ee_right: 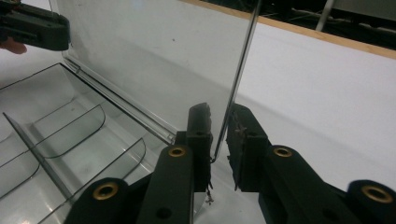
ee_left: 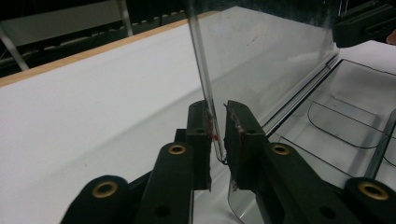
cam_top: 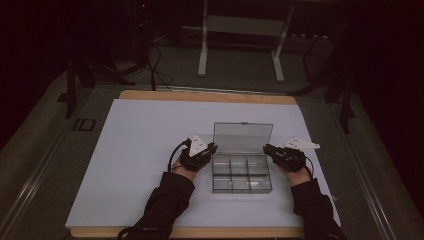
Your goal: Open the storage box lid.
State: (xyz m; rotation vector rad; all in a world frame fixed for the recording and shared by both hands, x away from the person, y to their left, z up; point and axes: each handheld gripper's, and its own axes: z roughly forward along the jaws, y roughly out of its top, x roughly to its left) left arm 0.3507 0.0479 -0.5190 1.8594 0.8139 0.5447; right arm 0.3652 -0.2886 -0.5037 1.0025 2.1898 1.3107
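Observation:
A clear plastic compartment box (cam_top: 242, 189) lies on the white mat with its lid (cam_top: 243, 137) standing upright at the back. My left gripper (cam_top: 214, 148) is at the lid's left edge and my right gripper (cam_top: 266, 149) at its right edge. In the left gripper view the lid's edge (ee_left: 201, 60) runs down between the jaws of the left gripper (ee_left: 218, 135), which are shut on it. The right gripper view has the right gripper (ee_right: 219, 135) shut on the other lid edge (ee_right: 243, 60). The divided tray (ee_left: 355, 107) (ee_right: 56, 135) holds nothing.
The white mat (cam_top: 145, 150) covers a wooden table whose far edge (cam_top: 205, 96) shows beyond it. Behind the table stand a metal frame's legs (cam_top: 202, 55), with cables (cam_top: 155, 65) on the floor. The mat spreads wide to the box's left and front.

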